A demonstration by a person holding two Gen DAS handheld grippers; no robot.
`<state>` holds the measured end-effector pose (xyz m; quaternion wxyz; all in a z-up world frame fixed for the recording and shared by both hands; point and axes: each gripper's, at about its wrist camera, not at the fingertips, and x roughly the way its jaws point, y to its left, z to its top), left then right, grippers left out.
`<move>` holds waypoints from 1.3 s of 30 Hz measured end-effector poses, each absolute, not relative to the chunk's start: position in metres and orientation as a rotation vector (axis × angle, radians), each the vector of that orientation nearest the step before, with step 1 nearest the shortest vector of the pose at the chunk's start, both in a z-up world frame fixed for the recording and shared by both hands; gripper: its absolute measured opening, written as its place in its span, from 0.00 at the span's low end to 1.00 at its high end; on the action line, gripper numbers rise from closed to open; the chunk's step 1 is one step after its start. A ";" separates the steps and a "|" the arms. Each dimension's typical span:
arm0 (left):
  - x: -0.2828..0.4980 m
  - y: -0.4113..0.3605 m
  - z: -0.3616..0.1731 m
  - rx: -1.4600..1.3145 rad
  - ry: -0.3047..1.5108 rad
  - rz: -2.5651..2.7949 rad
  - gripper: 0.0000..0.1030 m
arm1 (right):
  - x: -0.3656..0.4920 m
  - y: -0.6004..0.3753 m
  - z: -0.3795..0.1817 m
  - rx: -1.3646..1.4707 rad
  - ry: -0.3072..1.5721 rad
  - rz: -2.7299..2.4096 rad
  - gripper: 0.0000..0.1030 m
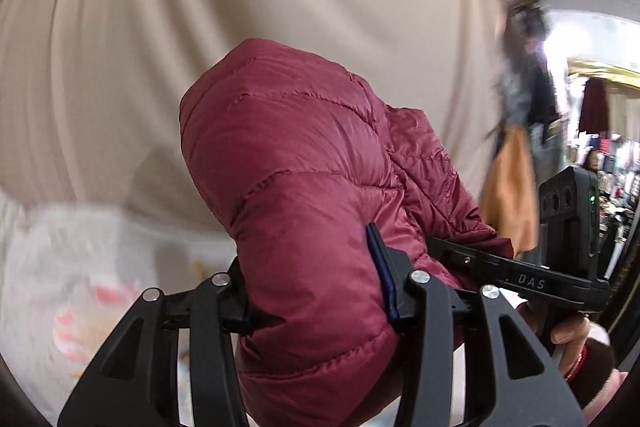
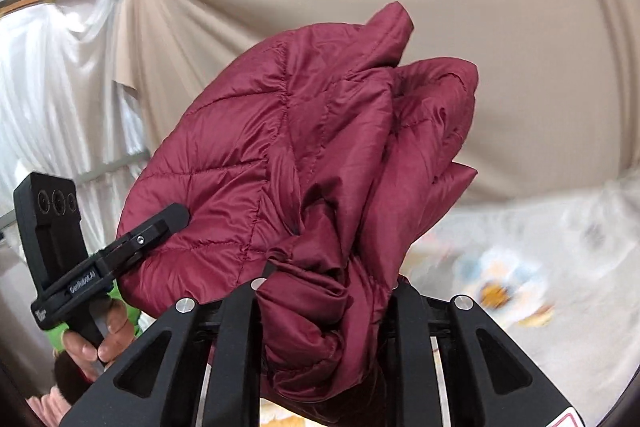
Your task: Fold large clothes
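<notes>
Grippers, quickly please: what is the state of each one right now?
Left gripper: closed on the maroon puffer jacket.
Right gripper: closed on a bunched part of the same jacket.

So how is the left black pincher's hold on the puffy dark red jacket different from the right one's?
The left gripper clamps a smooth, thick roll of the puffy dark red quilted jacket, while the right gripper pinches a crumpled, twisted bunch. The left one's jaws stand wider apart than the right one's. Both are black, two-fingered, and shut on the same jacket, holding it up.

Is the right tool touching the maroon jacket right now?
Touching. The right wrist view shows the right tool clamped on bunched maroon jacket fabric, with its fingers pressing both sides.
</notes>
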<state>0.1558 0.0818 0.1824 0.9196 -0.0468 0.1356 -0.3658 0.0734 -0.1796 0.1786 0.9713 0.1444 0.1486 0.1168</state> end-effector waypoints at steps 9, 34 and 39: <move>0.249 0.087 0.011 -0.194 0.697 -0.623 0.62 | 0.173 -0.185 -0.024 0.429 0.685 0.141 0.49; 0.177 0.051 0.012 0.179 0.706 -0.414 0.55 | 0.149 -0.176 -0.037 0.340 0.789 0.062 0.00; 0.171 0.058 0.013 0.115 0.686 -0.406 0.56 | 0.145 -0.166 -0.028 0.275 0.793 0.029 0.00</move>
